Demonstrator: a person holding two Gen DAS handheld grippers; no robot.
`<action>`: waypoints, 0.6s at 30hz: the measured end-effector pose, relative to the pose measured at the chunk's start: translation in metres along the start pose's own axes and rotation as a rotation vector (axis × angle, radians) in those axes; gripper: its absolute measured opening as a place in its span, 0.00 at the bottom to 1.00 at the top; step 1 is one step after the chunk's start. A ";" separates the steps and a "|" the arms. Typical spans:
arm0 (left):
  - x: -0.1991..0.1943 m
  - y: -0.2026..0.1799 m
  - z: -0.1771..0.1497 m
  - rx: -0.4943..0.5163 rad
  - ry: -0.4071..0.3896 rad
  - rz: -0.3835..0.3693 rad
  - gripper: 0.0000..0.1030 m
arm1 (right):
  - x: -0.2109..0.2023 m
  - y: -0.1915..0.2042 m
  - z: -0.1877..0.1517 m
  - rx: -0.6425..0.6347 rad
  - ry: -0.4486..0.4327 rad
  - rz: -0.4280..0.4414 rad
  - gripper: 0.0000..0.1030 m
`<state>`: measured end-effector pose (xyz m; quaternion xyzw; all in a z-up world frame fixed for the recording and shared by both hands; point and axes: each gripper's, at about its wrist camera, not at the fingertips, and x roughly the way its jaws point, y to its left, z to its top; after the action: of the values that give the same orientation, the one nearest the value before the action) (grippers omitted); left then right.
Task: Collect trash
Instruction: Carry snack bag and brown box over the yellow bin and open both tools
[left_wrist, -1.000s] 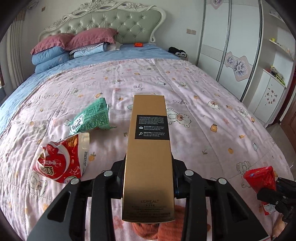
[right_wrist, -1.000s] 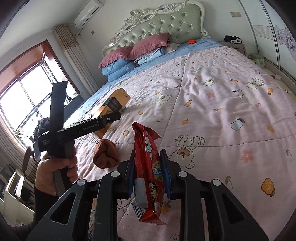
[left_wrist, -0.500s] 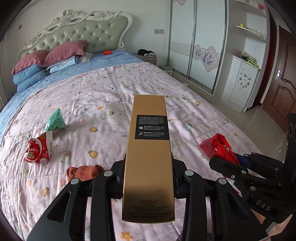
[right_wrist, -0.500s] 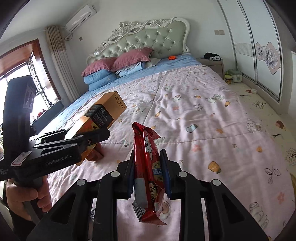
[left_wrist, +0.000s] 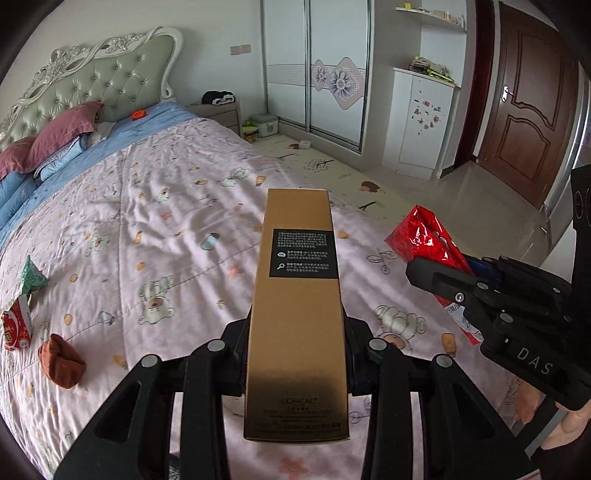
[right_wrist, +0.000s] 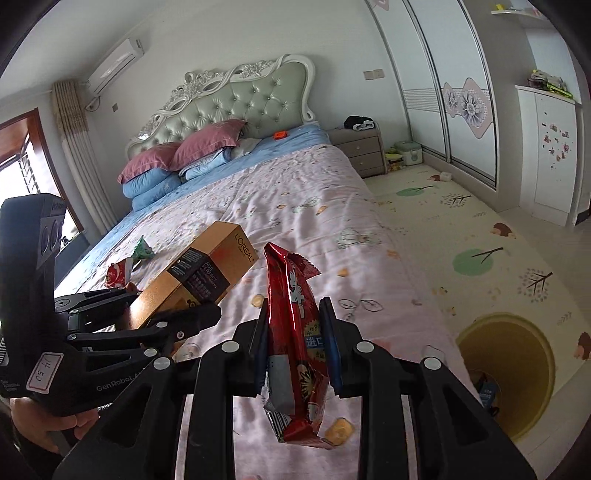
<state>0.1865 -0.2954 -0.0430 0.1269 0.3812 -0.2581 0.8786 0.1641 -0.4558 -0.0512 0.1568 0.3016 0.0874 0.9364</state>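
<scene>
My left gripper is shut on a long gold L'Oreal box and holds it above the pink bed quilt. The box also shows in the right wrist view. My right gripper is shut on a red snack wrapper, which also shows in the left wrist view. A yellow trash bin stands on the floor by the bed's right side, with some trash inside. A green wrapper and a red-and-white wrapper lie on the quilt at the left.
A brown sock lies on the quilt at the left. Pillows sit at the headboard. A nightstand, wardrobe and wooden door stand to the right. A patterned play mat covers the floor.
Both grippers have swung right, away from the bed's middle toward its right edge, still holding the box and the red wrapper. The yellow bin has come into the right wrist view.
</scene>
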 end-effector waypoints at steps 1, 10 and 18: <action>0.003 -0.009 0.002 0.011 0.004 -0.008 0.35 | -0.004 -0.009 -0.001 0.009 -0.003 -0.010 0.24; 0.039 -0.090 0.019 0.104 0.050 -0.094 0.35 | -0.042 -0.086 -0.013 0.097 -0.032 -0.104 0.24; 0.073 -0.154 0.032 0.179 0.095 -0.154 0.35 | -0.067 -0.149 -0.028 0.159 -0.035 -0.178 0.25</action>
<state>0.1633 -0.4632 -0.0795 0.1872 0.4064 -0.3515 0.8224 0.1038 -0.6060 -0.0883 0.2045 0.3042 -0.0232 0.9301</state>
